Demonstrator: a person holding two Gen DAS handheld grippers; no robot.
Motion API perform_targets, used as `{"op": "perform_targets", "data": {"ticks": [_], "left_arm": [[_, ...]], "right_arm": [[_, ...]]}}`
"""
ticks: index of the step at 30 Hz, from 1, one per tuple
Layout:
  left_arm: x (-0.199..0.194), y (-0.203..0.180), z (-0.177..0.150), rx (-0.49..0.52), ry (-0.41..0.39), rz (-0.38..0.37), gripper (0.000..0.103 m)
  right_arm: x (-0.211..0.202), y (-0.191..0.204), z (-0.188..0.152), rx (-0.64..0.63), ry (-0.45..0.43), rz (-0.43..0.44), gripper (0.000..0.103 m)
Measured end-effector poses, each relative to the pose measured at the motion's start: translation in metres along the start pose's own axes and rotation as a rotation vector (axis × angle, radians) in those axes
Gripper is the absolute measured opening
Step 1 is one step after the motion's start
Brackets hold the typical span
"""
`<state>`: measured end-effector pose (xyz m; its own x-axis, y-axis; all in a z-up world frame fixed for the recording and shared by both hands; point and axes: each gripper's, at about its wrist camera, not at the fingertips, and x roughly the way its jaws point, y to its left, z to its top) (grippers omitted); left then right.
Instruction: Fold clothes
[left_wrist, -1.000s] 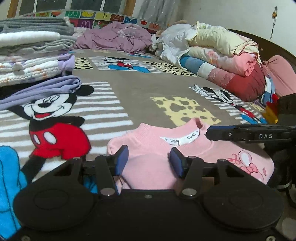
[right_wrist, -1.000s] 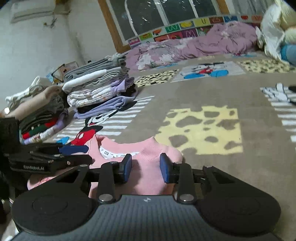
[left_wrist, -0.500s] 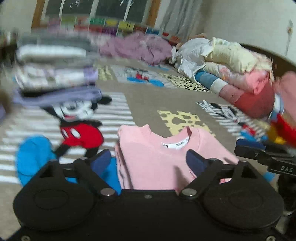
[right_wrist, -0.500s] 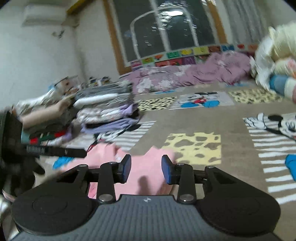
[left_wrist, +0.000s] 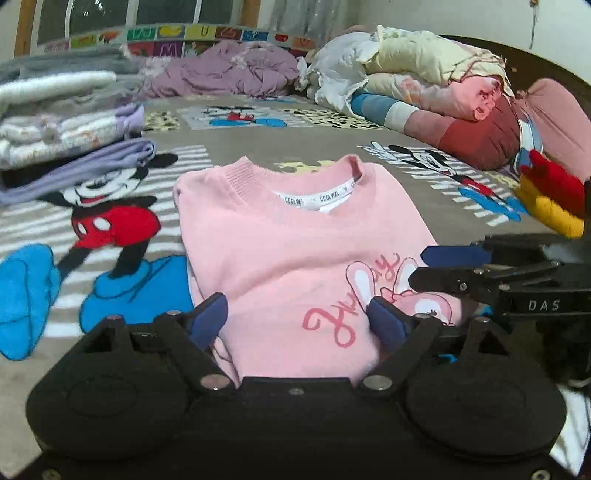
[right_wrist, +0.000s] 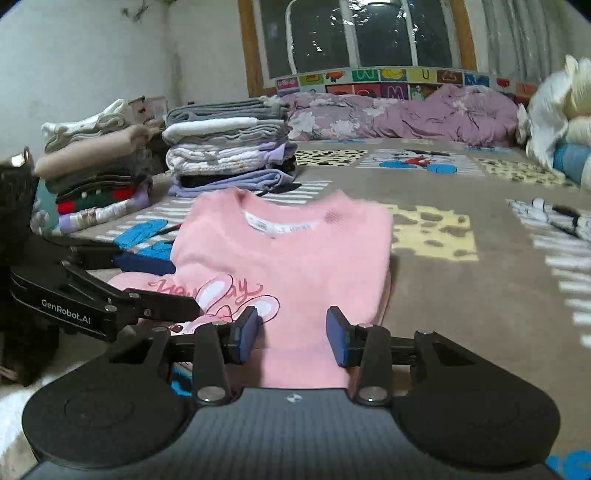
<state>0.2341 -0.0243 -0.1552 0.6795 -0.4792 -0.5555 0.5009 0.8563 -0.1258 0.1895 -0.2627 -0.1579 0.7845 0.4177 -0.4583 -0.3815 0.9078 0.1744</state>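
Note:
A folded pink sweatshirt (left_wrist: 295, 258) with a bunny print and red script lies flat on the Mickey Mouse blanket (left_wrist: 240, 147), collar away from me. It also shows in the right wrist view (right_wrist: 291, 258). My left gripper (left_wrist: 297, 323) is open above the sweatshirt's near edge, holding nothing. My right gripper (right_wrist: 291, 334) is open above the same near edge, a little to the right, and empty. Each gripper shows in the other's view: the right one (left_wrist: 458, 266) and the left one (right_wrist: 147, 280).
Stacks of folded clothes (right_wrist: 229, 147) stand at the far left, with a second stack (right_wrist: 96, 173) beside them. A purple quilt (right_wrist: 406, 114) lies at the back. Rolled bedding and pillows (left_wrist: 443, 85) line the right side. A red and yellow item (left_wrist: 550, 195) sits right.
Both grippers pulled back and rose, and their jaws opened wider. The sweatshirt now lies fully folded with its bunny print showing, released from both.

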Motion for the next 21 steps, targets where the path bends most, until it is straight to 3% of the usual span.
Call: {"op": "perform_targets", "data": {"ticks": [3,7,8,12,17,21], "left_arm": [[-0.006,-0.002,-0.002,-0.001,-0.034,0.011,0.087],[-0.046,-0.008,-0.019,-0.050,-0.194,0.093,0.090],[-0.052,-0.008,-0.021,-0.069,-0.205,0.101,0.096],[-0.065,-0.010,-0.023,-0.138,-0.175,0.129,0.100],[-0.075,-0.008,-0.015,-0.253,-0.118,0.129,0.100],[-0.070,0.005,-0.017,-0.374,-0.053,0.035,0.100]], "right_arm": [[0.004,-0.005,-0.002,0.033,0.003,0.015,0.042],[-0.011,-0.003,-0.003,0.055,-0.037,0.001,0.043],[-0.019,-0.002,-0.004,0.074,-0.055,-0.012,0.046],[-0.039,-0.006,-0.013,0.187,-0.055,-0.059,0.054],[-0.061,-0.028,-0.026,0.432,-0.076,-0.062,0.061],[-0.067,-0.044,-0.035,0.573,-0.069,-0.033,0.065]]}}
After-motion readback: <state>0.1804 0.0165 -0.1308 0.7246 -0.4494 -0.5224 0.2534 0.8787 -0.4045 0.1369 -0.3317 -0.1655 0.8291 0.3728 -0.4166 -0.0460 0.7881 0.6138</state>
